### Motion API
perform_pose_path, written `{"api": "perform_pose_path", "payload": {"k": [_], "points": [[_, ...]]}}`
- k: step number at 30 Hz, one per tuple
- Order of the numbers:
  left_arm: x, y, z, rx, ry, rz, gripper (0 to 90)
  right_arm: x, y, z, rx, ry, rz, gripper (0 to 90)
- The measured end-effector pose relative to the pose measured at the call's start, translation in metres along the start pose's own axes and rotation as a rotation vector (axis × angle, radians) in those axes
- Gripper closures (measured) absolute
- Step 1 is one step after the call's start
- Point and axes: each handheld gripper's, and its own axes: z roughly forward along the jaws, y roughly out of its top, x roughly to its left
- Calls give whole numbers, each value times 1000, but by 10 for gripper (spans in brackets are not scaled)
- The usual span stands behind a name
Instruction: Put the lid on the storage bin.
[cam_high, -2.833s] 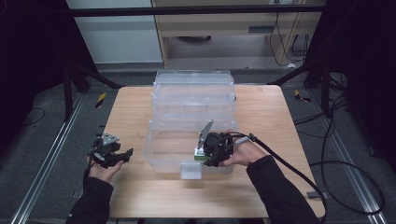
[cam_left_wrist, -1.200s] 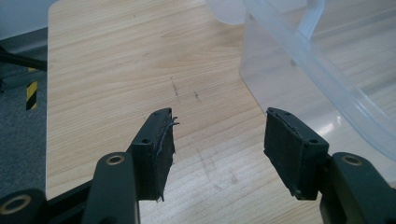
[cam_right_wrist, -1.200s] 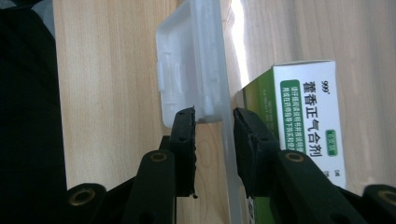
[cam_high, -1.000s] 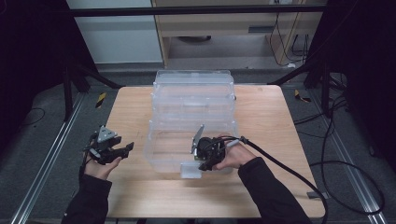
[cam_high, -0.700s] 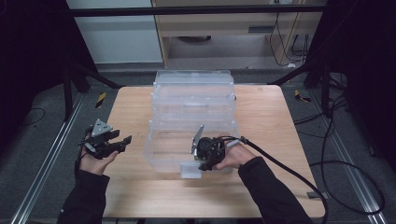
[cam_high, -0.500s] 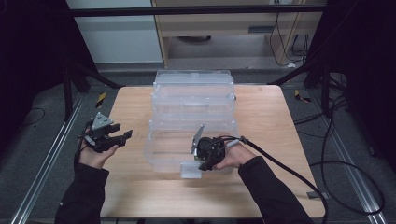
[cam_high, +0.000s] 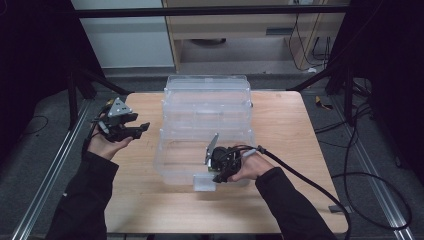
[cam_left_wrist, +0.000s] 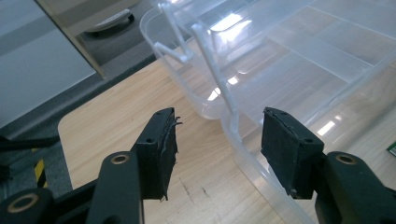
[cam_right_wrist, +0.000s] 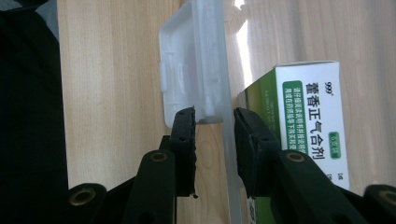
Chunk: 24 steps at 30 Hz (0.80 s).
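Clear plastic storage bins (cam_high: 207, 117) stand in a stepped row down the middle of the wooden bench (cam_high: 285, 130), their long sides running across it. The right tool (cam_high: 216, 163) sits at the front wall of the nearest bin (cam_high: 172, 152), its black jaws straddling that clear wall beside the white latch tab (cam_right_wrist: 180, 70); whether the pads actually press it cannot be told. A green-and-white medicine box (cam_right_wrist: 310, 121) lies just inside that wall. The left tool (cam_high: 131, 129) hovers off the row's left side with jaws parted and nothing between them, pointing right toward the bins' corners (cam_left_wrist: 224, 105). So the bins lie to its right, and it is the free hand for any hold on that side.
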Motion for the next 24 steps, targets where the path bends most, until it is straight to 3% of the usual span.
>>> {"api": "perform_pose_path", "payload": {"k": [10,15,24], "points": [[-2,25,11,24,-24,84,442,0,0,0,0,1,-2,694],[-2,34,16,29,-10,129,450,0,0,0,0,2,-2,695],[1,55,22,19,-27,164,451,0,0,0,1,4,0,695]]}}
